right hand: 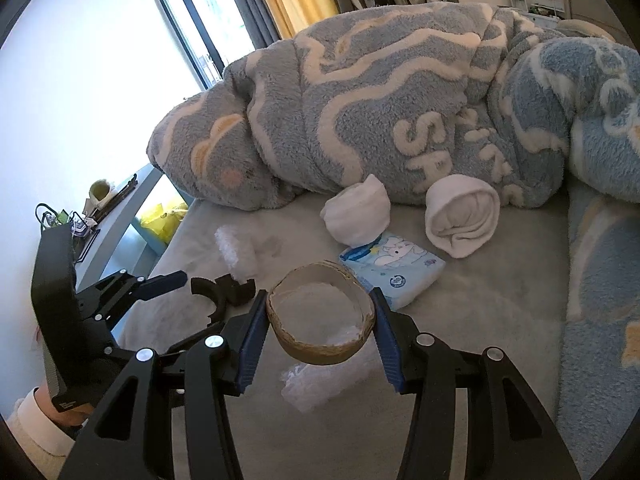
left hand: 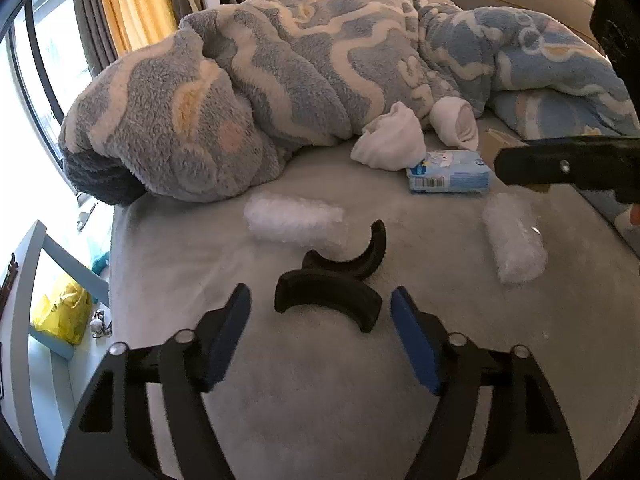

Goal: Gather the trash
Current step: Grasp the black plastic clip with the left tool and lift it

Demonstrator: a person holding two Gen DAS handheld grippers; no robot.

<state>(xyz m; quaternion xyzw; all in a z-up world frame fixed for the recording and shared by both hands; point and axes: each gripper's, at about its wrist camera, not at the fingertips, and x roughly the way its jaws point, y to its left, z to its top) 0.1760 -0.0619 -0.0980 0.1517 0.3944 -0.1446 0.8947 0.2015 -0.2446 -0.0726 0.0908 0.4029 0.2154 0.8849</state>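
Here the right gripper (right hand: 320, 326) is clamped on a squashed cardboard ring (right hand: 322, 320), its blue pads pressing the ring's two sides and holding it above the grey bed sheet (right hand: 500, 312); only the right wrist view shows this grip, while the left wrist view catches just a dark piece of that tool at its right edge. The left gripper (left hand: 320, 312) stands with its jaws apart, and the nearer of two black curved pieces (left hand: 328, 298) lies on the sheet between its blue pads (left hand: 408, 320) without either pad touching it; the second black curved piece (left hand: 354, 256) lies just behind the first, touching it. From the right wrist view the left gripper (right hand: 168, 296) appears from the side at the left, held by a hand in a light sleeve (right hand: 32, 432). Two bundles of clear bubble wrap lie on the sheet: one (left hand: 294, 220) just beyond the black pieces, the other (left hand: 514, 244) to their right. A blue tissue pack (right hand: 394, 276) rests beside two rolled white socks (right hand: 462, 220), all at the foot of a heaped blue and white fleece blanket (right hand: 360, 100). The left view alone shows a yellow bag (left hand: 62, 312) down beside the bed.
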